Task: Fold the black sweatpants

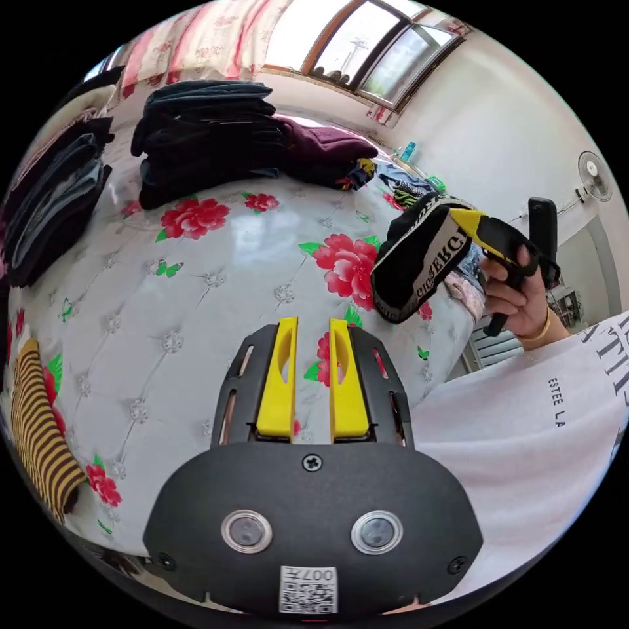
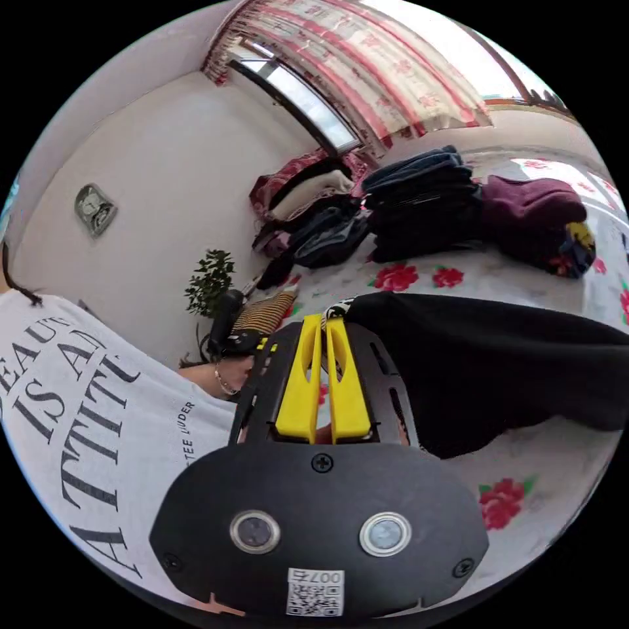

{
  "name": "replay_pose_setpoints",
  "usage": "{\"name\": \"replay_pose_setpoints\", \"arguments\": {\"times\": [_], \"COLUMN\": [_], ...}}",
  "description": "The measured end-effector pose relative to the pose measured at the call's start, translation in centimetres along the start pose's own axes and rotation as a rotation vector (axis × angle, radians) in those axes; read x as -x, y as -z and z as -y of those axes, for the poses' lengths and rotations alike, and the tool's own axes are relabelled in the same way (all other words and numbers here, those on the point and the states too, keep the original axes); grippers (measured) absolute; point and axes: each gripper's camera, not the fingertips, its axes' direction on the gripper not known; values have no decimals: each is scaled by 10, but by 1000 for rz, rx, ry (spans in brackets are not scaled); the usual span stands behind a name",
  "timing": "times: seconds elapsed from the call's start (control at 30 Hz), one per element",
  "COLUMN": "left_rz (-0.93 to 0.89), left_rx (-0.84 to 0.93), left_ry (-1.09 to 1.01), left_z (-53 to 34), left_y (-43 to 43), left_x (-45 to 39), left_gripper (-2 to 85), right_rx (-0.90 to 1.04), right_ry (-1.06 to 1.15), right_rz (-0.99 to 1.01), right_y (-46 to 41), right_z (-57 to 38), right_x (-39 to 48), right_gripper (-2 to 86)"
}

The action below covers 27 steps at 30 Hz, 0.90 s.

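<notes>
The black sweatpants (image 2: 498, 373) hang in the air above the bed (image 1: 216, 308), gripped at the waistband (image 1: 426, 262) by the right claw (image 2: 325, 327). In the right gripper view its yellow jaws stand almost together, with the lettered band of the waistband showing right at their tips and the dark cloth trailing away to the right of them. In the left gripper view the same claw appears at the far right, held in the person's hand (image 1: 517, 295), with the sweatpants bunched around its jaws; both jaws look to be pressing on the band.

The left claw (image 1: 313, 324) is empty. Its jaws stand slightly apart with nothing between them, and the flowered quilt of the bed shows through the gap. It hovers over the near middle of the bed, and the sweatpants lie to its right and somewhat farther off, near but not touching.

The long axis of the garment runs from the pinched waistband out to the right in the right gripper view, the legs sagging toward the bed. I judge the folding has not yet begun: the pants must first be spread flat. The free left claw is the one to reach rightward for another point on the waistband.

At the far side of the bed sit a stack of folded dark clothes (image 1: 203, 137) and a maroon garment (image 1: 321, 147).
</notes>
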Motion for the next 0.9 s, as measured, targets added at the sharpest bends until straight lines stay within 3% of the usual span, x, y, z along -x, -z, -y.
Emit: {"name": "replay_pose_setpoints", "arguments": {"times": [0.07, 0.2, 0.3, 0.5, 0.6, 0.7, 0.8, 0.9], "left_rz": [97, 246, 298, 419, 371, 240, 281, 423], "left_rx": [-43, -61, -97, -175, -223, -219, -58, 190], "left_ry": [109, 377, 530, 646, 597, 422, 372, 483], "left_z": [-32, -95, -149, -201, -189, -150, -113, -103], "left_y": [40, 94, 137, 197, 209, 195, 152, 101], "left_x": [29, 87, 116, 118, 111, 90, 76, 94], "left_gripper": [77, 70, 73, 79, 99, 139, 144, 90], "right_rx": [131, 395, 366, 335, 296, 259, 244, 295], "right_ry": [181, 341, 306, -41, -123, -178, -266, -380], "right_rz": [207, 289, 166, -252, -412, -534, -603, -663], "right_y": [-65, -123, -117, -72, -50, -44, -53, -72], "right_z": [4, -6, -24, -58, -51, -32, -14, -7], "right_x": [61, 108, 95, 0, -32, -58, -90, -128], "right_gripper": [10, 33, 44, 68, 74, 79, 80, 68]}}
